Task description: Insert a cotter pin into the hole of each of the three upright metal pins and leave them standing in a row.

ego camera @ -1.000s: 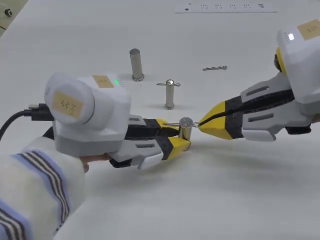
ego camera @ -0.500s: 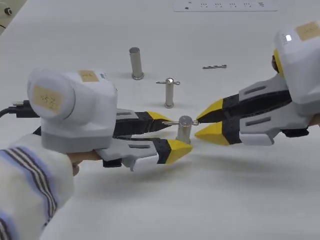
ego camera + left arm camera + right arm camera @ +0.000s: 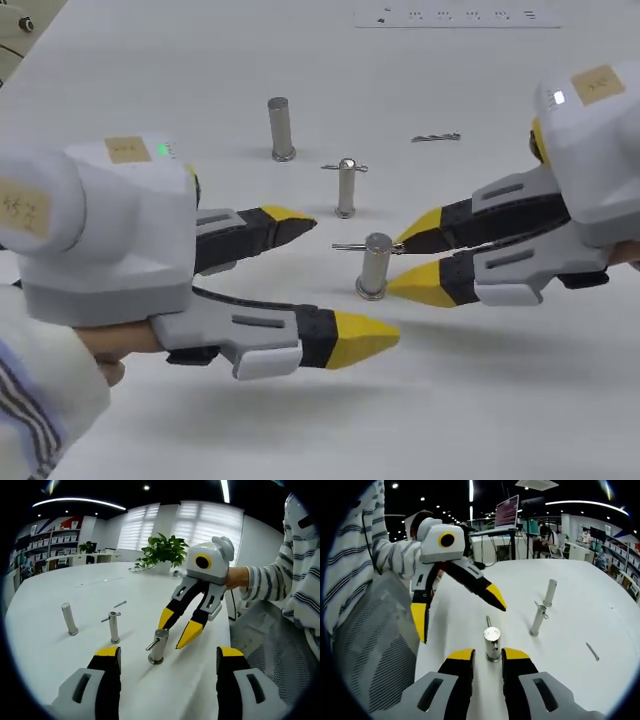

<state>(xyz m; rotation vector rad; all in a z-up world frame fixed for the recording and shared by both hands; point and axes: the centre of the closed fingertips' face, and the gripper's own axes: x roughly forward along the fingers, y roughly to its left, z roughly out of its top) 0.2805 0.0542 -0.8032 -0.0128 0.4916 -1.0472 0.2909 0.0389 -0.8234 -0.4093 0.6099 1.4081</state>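
Left gripper (image 3: 462, 621) stands spread wide and right gripper (image 3: 407, 260) slightly parted, both empty, flanking the near metal pin (image 3: 374, 268), which carries its cotter pin (image 3: 349, 246). Middle pin (image 3: 346, 190) is likewise fitted. Far pin (image 3: 281, 128) is bare; a loose cotter pin (image 3: 435, 137) lies on the table (image 3: 480, 400). One insertion apparently remains.

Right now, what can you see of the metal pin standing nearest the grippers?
The nearest metal pin is a short, dull-grey, steel-looking cylinder with a flat top and a small flared base, standing upright on the white table. A thin cotter pin runs through its top, sticking out sideways. It stands just ahead of the open right gripper; I cannot tell whether anything touches it.
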